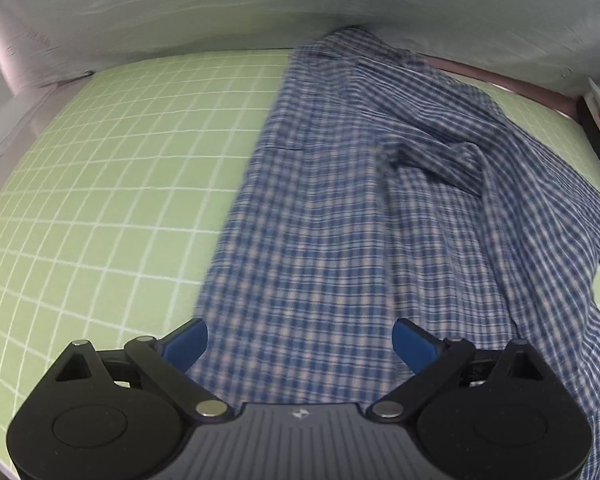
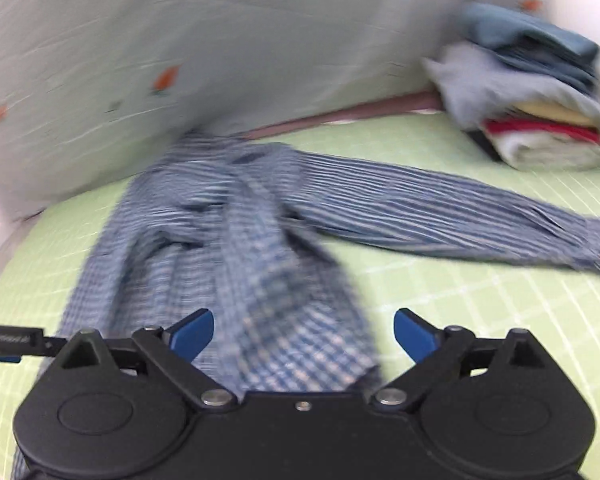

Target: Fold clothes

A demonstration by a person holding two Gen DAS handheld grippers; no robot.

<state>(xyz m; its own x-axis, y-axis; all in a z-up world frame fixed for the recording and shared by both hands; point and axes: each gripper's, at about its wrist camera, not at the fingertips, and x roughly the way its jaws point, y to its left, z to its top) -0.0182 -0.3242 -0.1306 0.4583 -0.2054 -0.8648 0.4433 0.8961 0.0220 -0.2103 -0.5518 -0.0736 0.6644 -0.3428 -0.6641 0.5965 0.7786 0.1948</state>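
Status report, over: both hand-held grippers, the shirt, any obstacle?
Left hand-held gripper open, right hand-held gripper open, holding nothing. Plaid shirt unfolded on green mat, sleeve out. Folded pile well aside.

The left gripper (image 1: 300,342) points steeply downward, its two blue fingers (image 1: 186,342) spread wide apart with nothing pinched between the pads. The right gripper (image 2: 304,334) tilts down at a gentler angle, and its blue fingers (image 2: 414,334) also stand wide apart, gripping nothing. The right wrist view is smeared, so whether either pad brushes anything beneath it is hard to say. Both black linkage arms are splayed outward. No hand or sleeve shows in either view.
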